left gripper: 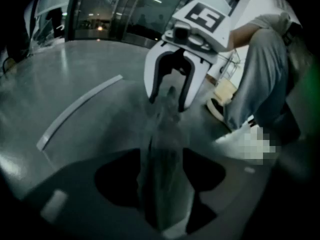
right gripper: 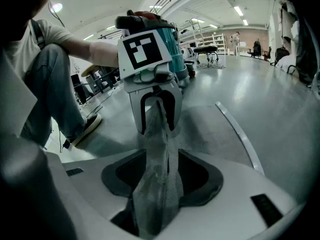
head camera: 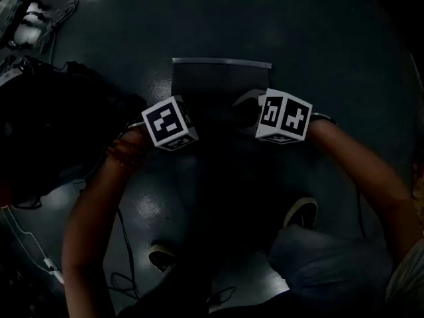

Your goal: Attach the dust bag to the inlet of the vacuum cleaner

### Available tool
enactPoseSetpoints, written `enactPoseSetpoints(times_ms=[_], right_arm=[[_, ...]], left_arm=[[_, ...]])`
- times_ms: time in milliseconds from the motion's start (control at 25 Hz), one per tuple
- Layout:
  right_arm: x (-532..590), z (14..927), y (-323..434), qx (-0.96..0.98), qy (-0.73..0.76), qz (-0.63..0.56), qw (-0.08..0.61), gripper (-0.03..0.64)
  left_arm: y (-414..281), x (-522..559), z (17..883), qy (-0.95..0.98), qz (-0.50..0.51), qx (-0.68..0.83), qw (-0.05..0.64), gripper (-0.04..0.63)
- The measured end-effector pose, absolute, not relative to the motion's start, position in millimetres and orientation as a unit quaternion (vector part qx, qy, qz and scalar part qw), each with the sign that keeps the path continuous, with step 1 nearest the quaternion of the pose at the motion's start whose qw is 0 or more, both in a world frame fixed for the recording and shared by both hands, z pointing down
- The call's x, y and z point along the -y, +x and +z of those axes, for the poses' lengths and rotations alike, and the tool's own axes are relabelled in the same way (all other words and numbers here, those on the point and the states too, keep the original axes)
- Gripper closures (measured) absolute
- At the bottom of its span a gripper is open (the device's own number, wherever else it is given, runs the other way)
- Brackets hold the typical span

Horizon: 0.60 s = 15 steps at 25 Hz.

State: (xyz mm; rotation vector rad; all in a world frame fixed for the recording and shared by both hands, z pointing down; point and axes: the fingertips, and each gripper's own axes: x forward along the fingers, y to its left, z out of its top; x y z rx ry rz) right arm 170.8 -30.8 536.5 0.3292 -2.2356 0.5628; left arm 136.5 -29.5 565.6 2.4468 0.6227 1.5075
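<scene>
The dark grey fabric dust bag [head camera: 218, 88] lies flat on the glossy grey floor [head camera: 318, 38] at the centre of the head view. That view is so dim that only the pale strip [head camera: 222, 62] along the bag's top edge reads clearly, and its near end is lost in shadow. One raised fold of the bag runs between the left gripper [right gripper: 155, 125] and the right gripper [left gripper: 170, 98]. The fold fills the gap in each pair of fingers, which stand fairly wide yet pinch the bunched cloth.

A teal drum-shaped canister [right gripper: 176, 54] sits in the upper middle of the right gripper view. It is mostly covered by the left marker cube [right gripper: 142, 49], and I cannot tell what it is. Dark shoes [head camera: 301, 212] sit low in the head view, and thin black cables [head camera: 126, 270] trail at lower left.

In all there are one bag, two grippers, two cubes and two shoes.
</scene>
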Motion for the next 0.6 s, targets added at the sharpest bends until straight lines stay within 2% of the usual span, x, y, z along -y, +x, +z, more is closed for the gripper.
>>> enactPoseSetpoints(times_ms=[160, 440, 480, 600], right_arm=[[30, 557, 183, 0.867, 0.098, 0.252, 0.419, 0.428], [30, 568, 182, 0.862, 0.086, 0.284, 0.411, 0.423], [28, 568, 181, 0.862, 0.084, 0.286, 0.41, 0.423], [22, 568, 180, 0.861, 0.073, 0.289, 0.412, 0.423]], left_arm=[[150, 34, 581, 0.808, 0.527, -0.235, 0.117, 0.307], [150, 29, 588, 0.774, 0.549, -0.274, 0.158, 0.304], [149, 28, 587, 0.774, 0.549, -0.277, 0.153, 0.329], [145, 20, 582, 0.775, 0.548, -0.282, 0.139, 0.467]])
